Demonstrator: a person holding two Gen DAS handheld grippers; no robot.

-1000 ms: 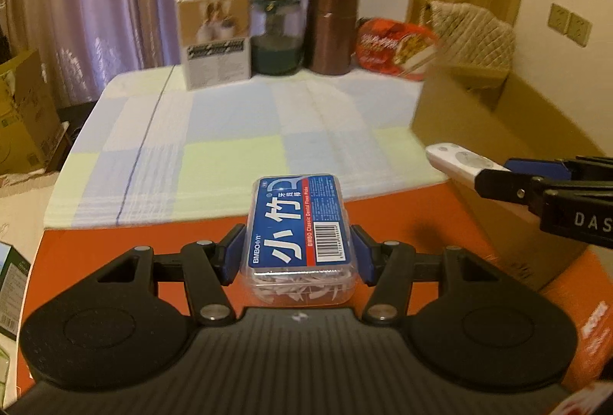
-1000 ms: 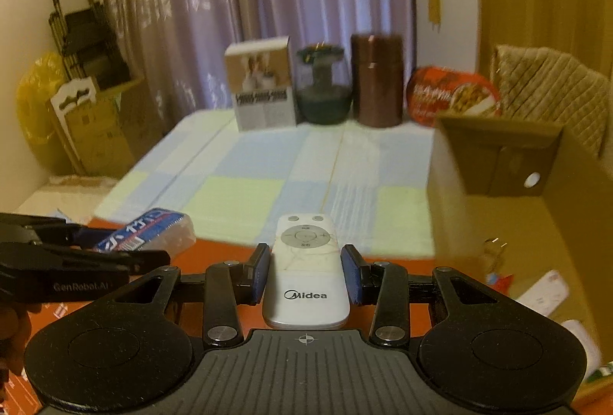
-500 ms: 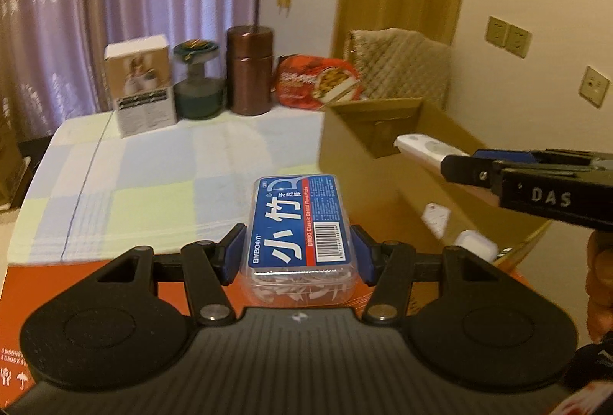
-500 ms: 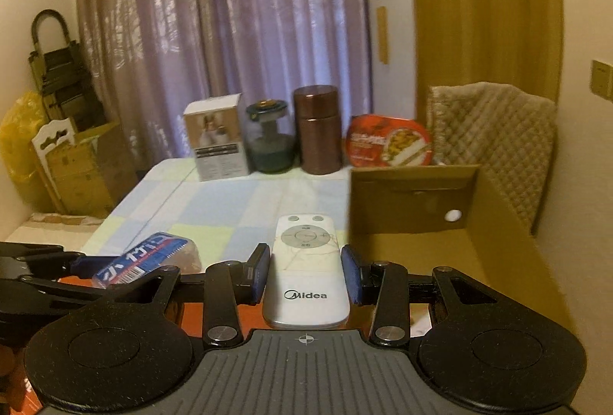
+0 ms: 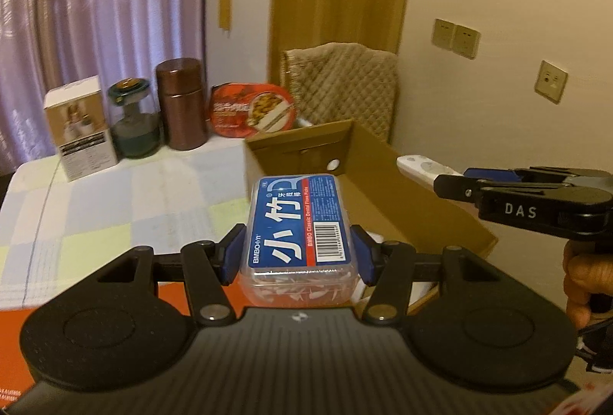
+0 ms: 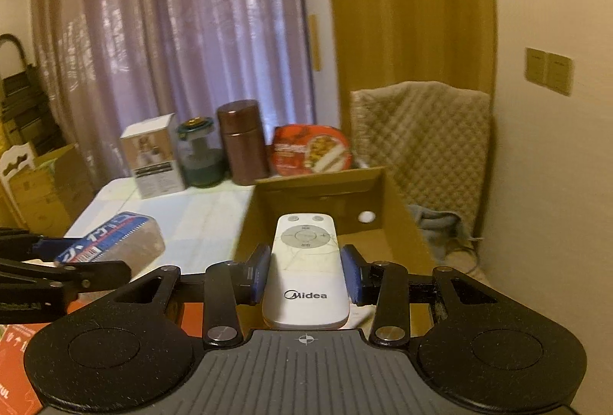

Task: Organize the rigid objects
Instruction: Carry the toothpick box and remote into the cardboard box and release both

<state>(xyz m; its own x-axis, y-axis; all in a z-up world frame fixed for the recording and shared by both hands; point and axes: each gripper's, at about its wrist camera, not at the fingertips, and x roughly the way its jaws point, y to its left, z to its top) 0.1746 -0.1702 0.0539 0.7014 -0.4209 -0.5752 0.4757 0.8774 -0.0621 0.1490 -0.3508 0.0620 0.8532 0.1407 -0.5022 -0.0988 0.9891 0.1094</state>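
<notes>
My left gripper [image 5: 298,254] is shut on a clear floss-pick box with a blue label [image 5: 299,223] and holds it in the air at the near left edge of an open cardboard box [image 5: 387,162]. My right gripper [image 6: 306,275] is shut on a white Midea remote [image 6: 306,269] and holds it above the cardboard box [image 6: 398,200]. In the left wrist view the remote [image 5: 421,168] and right gripper [image 5: 452,181] reach in from the right over the box. In the right wrist view the floss-pick box [image 6: 111,238] shows at the left.
At the back of the checked tablecloth [image 5: 115,208] stand a white carton [image 5: 78,131], a green glass jar [image 5: 134,120], a brown canister [image 5: 182,104] and a red noodle bowl [image 5: 253,108]. A quilted chair [image 6: 421,146] stands behind the box. An orange box [image 5: 23,350] lies below.
Both grippers have swung right and risen with their loads, from over the orange box to over the cardboard box. Both stay shut.
</notes>
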